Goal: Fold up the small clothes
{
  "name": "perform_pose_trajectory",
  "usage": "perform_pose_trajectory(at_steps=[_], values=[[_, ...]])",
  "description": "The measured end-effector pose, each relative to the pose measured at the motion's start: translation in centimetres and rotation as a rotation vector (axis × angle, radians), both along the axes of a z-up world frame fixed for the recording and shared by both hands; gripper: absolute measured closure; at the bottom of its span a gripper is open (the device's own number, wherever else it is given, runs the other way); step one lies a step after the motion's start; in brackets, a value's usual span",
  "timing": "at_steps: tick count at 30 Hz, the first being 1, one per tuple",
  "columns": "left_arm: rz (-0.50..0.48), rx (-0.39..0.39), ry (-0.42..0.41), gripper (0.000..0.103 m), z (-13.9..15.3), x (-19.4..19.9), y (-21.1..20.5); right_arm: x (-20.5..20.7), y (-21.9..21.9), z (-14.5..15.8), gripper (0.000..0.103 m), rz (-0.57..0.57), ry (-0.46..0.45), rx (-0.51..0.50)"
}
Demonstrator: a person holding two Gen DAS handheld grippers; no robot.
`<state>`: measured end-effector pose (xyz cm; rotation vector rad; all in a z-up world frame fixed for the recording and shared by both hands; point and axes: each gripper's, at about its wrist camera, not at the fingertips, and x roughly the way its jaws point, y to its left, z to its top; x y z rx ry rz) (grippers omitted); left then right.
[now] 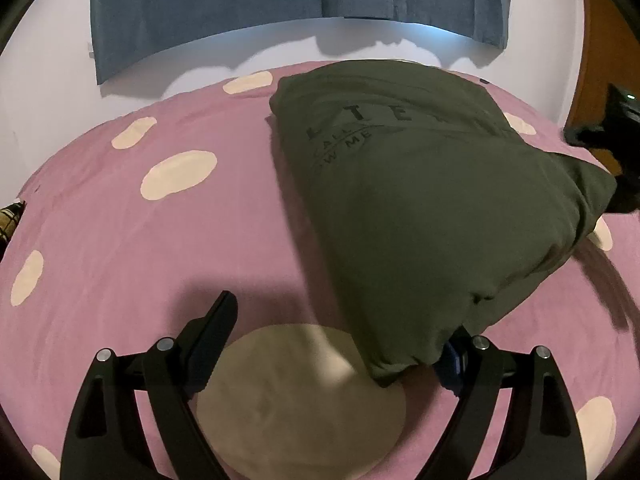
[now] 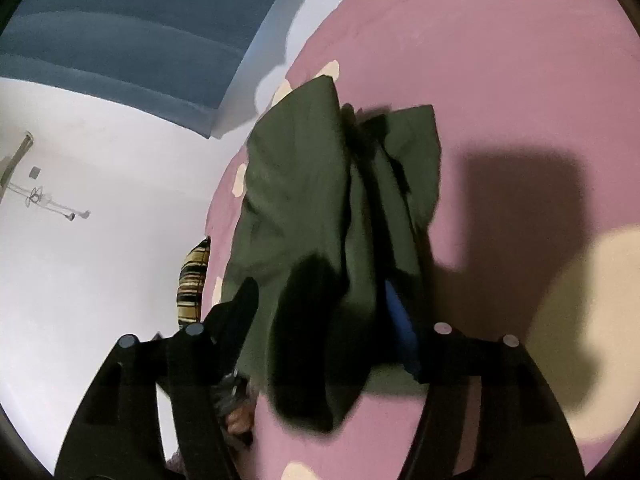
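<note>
Left gripper [image 1: 336, 340]: black two-finger tool, nearest the left wrist lens; jaws stand wide apart, pressing on nothing.
Left gripper's fingers [image 1: 212, 340]: the left one lies bare over the bedcover; the right one is partly hidden under the near corner of the garment.
Dark olive-green cotton T-shirt [image 1: 420, 200]: folded into a thick packet, lying right of centre, running from near to far; dark printed lettering shows on its far half.
Pink bedcover with cream blotches [image 1: 120, 220]: soft surface beneath the garment, filling the near and middle field.
Blue hanging cloth [image 1: 240, 0]: on the white wall at the far side.
Right gripper [image 1: 620, 140]: black, blurred, at the right edge beside the garment's right corner.

Right gripper [image 2: 332, 316]: seen from the right wrist lens, jaws parted; no earlier view to compare.
T-shirt [image 2: 320, 200]: bunched folds lie between the parted jaws; whether the pads touch the cloth cannot be told.
Bedcover [image 2: 500, 80]: to the right and far.
Striped yellow-and-black fabric [image 2: 194, 280]: at the bed's left edge.
</note>
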<state>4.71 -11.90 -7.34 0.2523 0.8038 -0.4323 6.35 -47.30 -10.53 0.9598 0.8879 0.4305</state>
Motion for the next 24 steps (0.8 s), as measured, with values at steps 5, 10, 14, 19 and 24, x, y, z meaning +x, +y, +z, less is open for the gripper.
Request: perform_pose_trajectory(at_steps=[5,10,14,19,24], values=[[0.007,0.021,-0.012,0.016,0.1,-0.2,-0.3,-1.3,1.3,-0.4,0.035,0.038,0.012,-0.011],[0.014,0.041,-0.034,0.016,0.4,-0.3,-0.6,-0.5,3.3,0.5,0.09,0.089,-0.026,-0.21],[0.001,0.038,-0.018,0.015,-0.1,-0.1,-0.6,-0.6,2.5,-0.7,0.091,0.061,-0.02,-0.233],[0.001,0.01,0.045,0.015,-0.9,0.9,-0.4,-0.2,1.3,-4.6,0.091,0.048,0.007,-0.139],[0.001,0.002,0.053,0.014,-1.0,1.0,-0.3,0.8,1.0,-5.7,0.092,0.039,-0.002,-0.06]])
